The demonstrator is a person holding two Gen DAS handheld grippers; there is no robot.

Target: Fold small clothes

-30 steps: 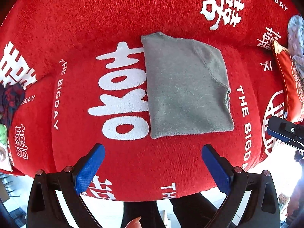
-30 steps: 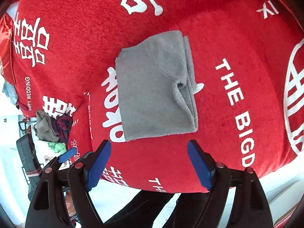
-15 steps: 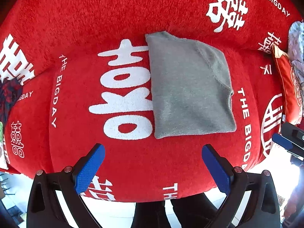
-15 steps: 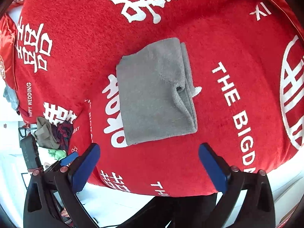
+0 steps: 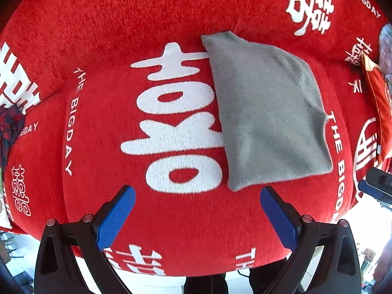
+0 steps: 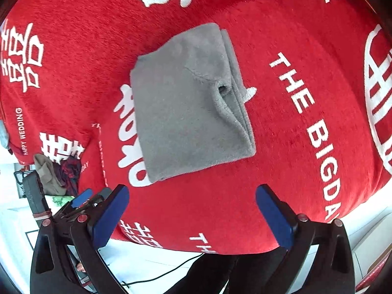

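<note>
A folded grey fleece garment lies flat on the red sofa cover; in the right wrist view the garment shows its stacked layers along the right edge. My left gripper is open and empty, just in front of the garment's near left corner. My right gripper is open and empty, in front of the garment's near edge. Neither gripper touches the cloth. The right gripper's tip shows at the right edge of the left wrist view.
A pile of other small clothes lies at the sofa's left end. A red cushion stands at the right. The sofa's front edge drops to a white floor, where the person's dark trouser legs stand.
Both grippers have drawn slightly nearer the garment. The right gripper's jaws widened from a second ago. The garment has not moved.
</note>
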